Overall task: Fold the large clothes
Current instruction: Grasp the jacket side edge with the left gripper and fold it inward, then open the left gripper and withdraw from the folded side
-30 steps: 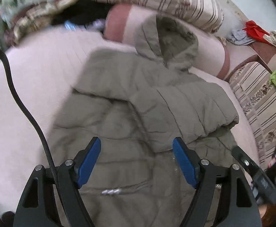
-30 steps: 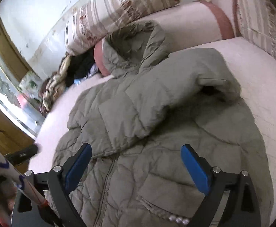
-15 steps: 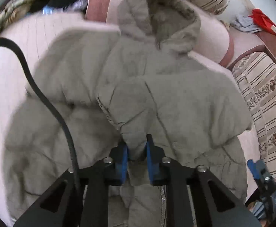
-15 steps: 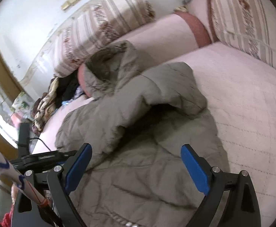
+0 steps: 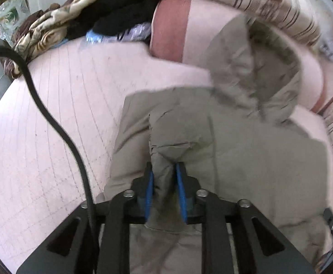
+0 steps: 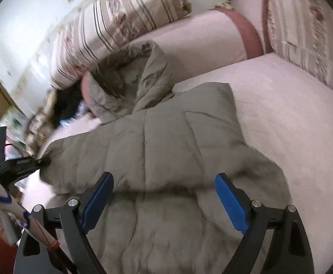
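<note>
**Kid:** Where is the big coat point(image 5: 246, 155)?

**Helper:** It lies flat on the pink bed point(image 5: 59, 118). Its hood point(image 5: 264, 73) is at the far end, leaning up on the pink bolster point(image 5: 173, 29). The bottom of the coat is close to the two claws. So the long way of the coat runs from the claws straight away to the hood.

**Kid:** What is the left claw point(image 5: 164, 189) doing?

**Helper:** It is pinching a bunch of coat cloth, the end of a part that lies folded across the body. I think it is a sleeve. Its blue pads point(image 5: 148, 189) have just let out a little, but the cloth is still squeezed between them.

**Kid:** And the right claw point(image 6: 164, 196)?

**Helper:** Its jaws are wide apart, though they have just been coming in a bit. Nothing is pinched. It hangs over the near part of the coat, with the edge of the folded part lying across, just past its tips.

**Kid:** Which claw is nearer to the fold?

**Helper:** The left one, because it already has hold of it. In the right view you can see it off to the left side, at the end of the folded part.

**Kid:** So what matters next?

**Helper:** I think the cloth must go sideways across the coat, not up toward the hood. The right claw has to reach down to the cloth right under it.
</note>
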`<act>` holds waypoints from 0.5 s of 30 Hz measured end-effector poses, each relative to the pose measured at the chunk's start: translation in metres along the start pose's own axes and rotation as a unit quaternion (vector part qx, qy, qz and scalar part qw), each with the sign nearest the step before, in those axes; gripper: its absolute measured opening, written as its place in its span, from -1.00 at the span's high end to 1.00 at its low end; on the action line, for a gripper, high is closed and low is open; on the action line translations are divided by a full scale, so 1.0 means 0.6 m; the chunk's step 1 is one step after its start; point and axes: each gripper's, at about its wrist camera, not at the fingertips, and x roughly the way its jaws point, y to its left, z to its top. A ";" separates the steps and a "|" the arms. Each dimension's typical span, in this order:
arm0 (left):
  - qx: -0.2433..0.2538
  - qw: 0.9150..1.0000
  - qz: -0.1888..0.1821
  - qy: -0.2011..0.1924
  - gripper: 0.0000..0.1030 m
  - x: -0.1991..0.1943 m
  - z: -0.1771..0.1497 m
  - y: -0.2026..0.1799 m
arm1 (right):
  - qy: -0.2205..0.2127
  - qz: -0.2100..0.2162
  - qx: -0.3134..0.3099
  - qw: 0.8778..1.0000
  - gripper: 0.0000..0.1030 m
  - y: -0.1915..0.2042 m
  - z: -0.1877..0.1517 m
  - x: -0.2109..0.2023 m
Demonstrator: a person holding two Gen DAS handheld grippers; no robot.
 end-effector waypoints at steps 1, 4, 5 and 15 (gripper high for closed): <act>-0.001 1.000 0.003 -0.001 0.38 0.005 -0.004 0.009 | 0.011 -0.009 0.000 1.000 -0.74 0.002 0.005 0.020; -0.016 1.000 -0.006 -0.008 0.22 -0.004 -0.007 0.024 | 0.045 -0.031 0.012 0.998 -0.74 -0.003 0.014 0.066; -0.013 1.000 -0.011 -0.008 0.22 -0.012 -0.007 0.025 | 0.045 -0.032 0.014 0.998 -0.74 -0.004 0.014 0.064; 0.006 0.996 0.005 -0.086 -0.15 -0.222 -0.147 0.087 | -0.025 0.017 -0.038 0.999 -0.74 0.068 -0.078 -0.126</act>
